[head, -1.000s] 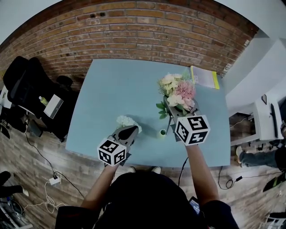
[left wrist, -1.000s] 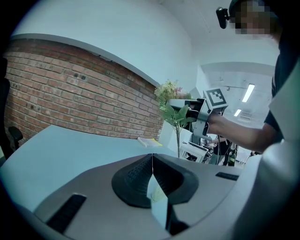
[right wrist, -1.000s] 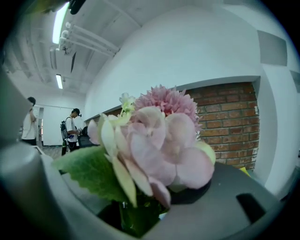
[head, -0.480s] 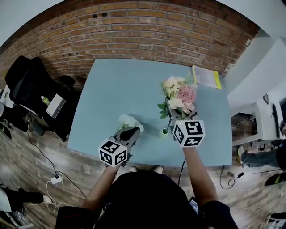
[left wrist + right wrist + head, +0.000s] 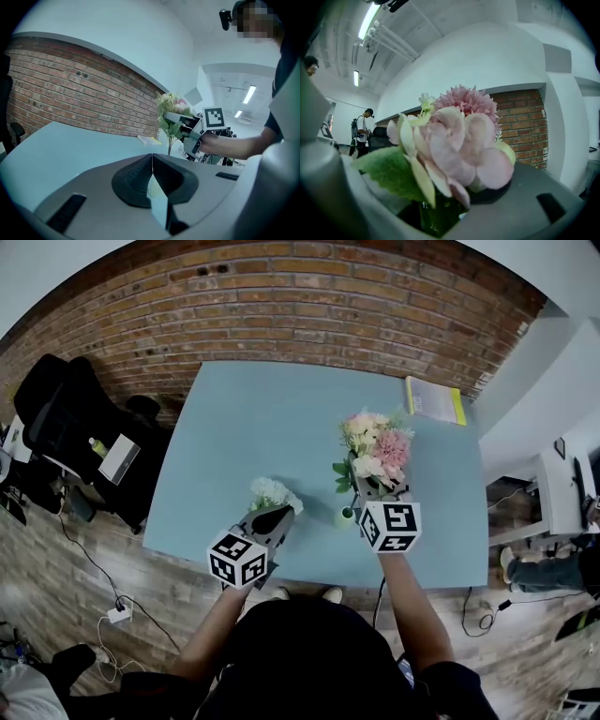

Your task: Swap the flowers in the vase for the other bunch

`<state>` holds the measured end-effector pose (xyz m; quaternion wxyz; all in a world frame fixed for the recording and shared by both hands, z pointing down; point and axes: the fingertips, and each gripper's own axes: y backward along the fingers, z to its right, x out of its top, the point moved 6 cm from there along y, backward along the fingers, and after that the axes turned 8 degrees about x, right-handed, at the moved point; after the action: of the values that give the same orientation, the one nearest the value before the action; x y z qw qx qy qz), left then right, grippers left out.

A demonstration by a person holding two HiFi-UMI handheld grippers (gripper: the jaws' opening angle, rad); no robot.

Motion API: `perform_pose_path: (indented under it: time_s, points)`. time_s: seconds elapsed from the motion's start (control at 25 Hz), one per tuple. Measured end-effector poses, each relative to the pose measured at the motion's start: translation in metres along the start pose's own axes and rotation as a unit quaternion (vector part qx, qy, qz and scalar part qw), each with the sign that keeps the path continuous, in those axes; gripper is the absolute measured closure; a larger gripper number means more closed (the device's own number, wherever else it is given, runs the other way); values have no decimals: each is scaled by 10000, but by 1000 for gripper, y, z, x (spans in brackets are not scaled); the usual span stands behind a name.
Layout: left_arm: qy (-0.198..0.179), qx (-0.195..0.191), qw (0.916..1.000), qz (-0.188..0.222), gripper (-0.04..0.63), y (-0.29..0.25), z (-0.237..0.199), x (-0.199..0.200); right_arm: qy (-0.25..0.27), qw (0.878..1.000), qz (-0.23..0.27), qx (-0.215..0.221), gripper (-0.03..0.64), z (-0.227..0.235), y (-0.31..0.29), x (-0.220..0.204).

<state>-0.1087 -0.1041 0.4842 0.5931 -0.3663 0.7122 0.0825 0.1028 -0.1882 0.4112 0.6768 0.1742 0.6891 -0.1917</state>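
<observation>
Whether the stems of the pink bunch (image 5: 454,145) reach the small green vase (image 5: 346,517) is unclear (the right gripper (image 5: 367,486), clamped on them, covers the ends). Petals look soft, one leaf fuzzy. The left gripper (image 5: 153,164) is clenched, ribbed black pads meeting, its tip by the white bunch (image 5: 272,493) over the smooth blue table (image 5: 234,427).

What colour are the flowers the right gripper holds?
Pale pink and cream flowers, green leaves; best seen in the right gripper view.
</observation>
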Motion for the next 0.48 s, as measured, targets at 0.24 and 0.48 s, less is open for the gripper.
perform_pose_path:
  time_s: [0.24,0.48]
  points:
    - [-25,-4,10000,-33,585,1,6,-6,-28,10000,6,-9,342,-2,5,-14]
    - [-43,-48,9999,-87,584,0,11,-9,-179,9998,-86,92,342,-2,3,-29]
